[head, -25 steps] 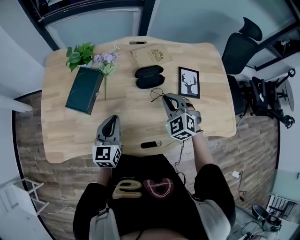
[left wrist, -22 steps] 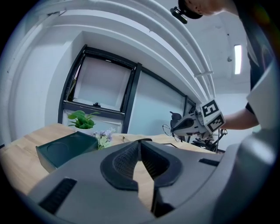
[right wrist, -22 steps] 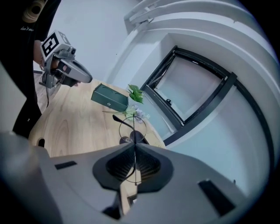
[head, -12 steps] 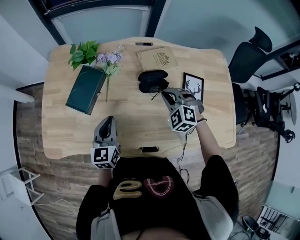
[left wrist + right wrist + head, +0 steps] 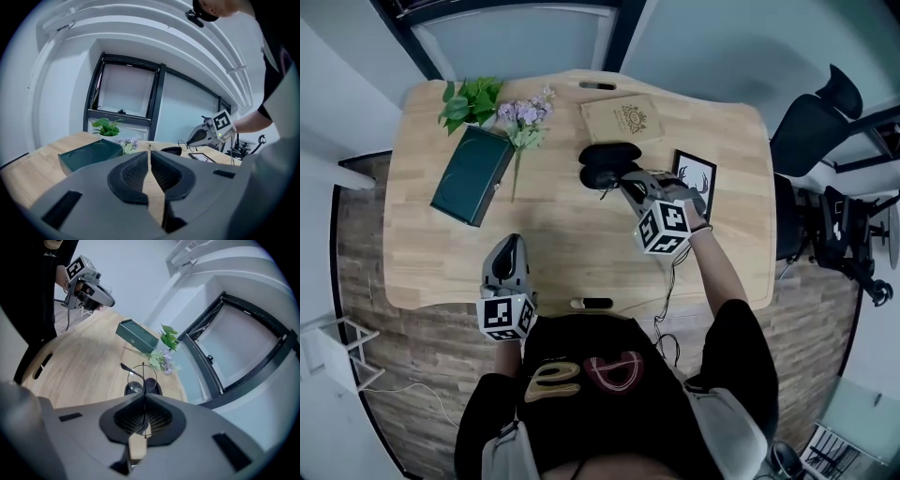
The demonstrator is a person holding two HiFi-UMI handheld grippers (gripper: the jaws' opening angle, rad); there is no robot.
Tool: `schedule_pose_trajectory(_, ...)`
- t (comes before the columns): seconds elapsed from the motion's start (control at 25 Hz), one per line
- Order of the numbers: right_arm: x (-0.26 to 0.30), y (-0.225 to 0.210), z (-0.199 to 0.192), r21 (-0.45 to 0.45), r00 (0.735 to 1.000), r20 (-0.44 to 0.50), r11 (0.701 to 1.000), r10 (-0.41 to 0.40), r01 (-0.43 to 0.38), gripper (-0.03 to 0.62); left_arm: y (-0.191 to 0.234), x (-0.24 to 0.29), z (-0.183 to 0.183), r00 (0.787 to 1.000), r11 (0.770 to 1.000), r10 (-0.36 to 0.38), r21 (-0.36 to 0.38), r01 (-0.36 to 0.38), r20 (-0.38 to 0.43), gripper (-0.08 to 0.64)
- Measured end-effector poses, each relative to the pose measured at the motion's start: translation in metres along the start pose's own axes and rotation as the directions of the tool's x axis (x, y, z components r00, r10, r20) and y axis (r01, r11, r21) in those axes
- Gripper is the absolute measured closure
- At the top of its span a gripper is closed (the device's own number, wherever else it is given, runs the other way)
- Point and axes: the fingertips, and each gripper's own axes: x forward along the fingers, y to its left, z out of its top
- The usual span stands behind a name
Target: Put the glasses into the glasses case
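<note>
My right gripper (image 5: pixel 624 181) is pinched shut on the thin wire glasses (image 5: pixel 142 374), gripping them at the frame so the round lenses hang out past the fingertips. They sit directly over the open black glasses case (image 5: pixel 602 159), which lies toward the far side of the wooden surface (image 5: pixel 562 248). I cannot tell whether the glasses touch the case. My left gripper (image 5: pixel 512 244) is near the front edge of the surface, well apart from the case, with its jaws closed together and nothing between them. A framed deer picture (image 5: pixel 699 177) lies just right of the case, a wooden board (image 5: pixel 628 117) behind it, and a dark green box (image 5: pixel 469 175) and flowers (image 5: pixel 523 118) off to the left.
</note>
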Motion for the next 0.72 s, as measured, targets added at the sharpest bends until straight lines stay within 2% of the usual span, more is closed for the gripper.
schedule_pose_trajectory(0.28, 0.025, -0.001, -0.014, -0.073, 0.997, -0.004, 0.995, 0.072, -0.072, 0.575, -0.003, 0.001, -0.007, 0.998, 0.998, 0.062, -0.002, -0.062, -0.026, 0.528)
schedule_pose_trajectory(0.72, 0.066, 0.009, -0.026, -0.119, 0.986, -0.009, 0.979, 0.166, -0.166, 0.575, 0.004, -0.002, -0.013, 0.988, 0.989, 0.146, -0.001, -0.147, -0.050, 0.529)
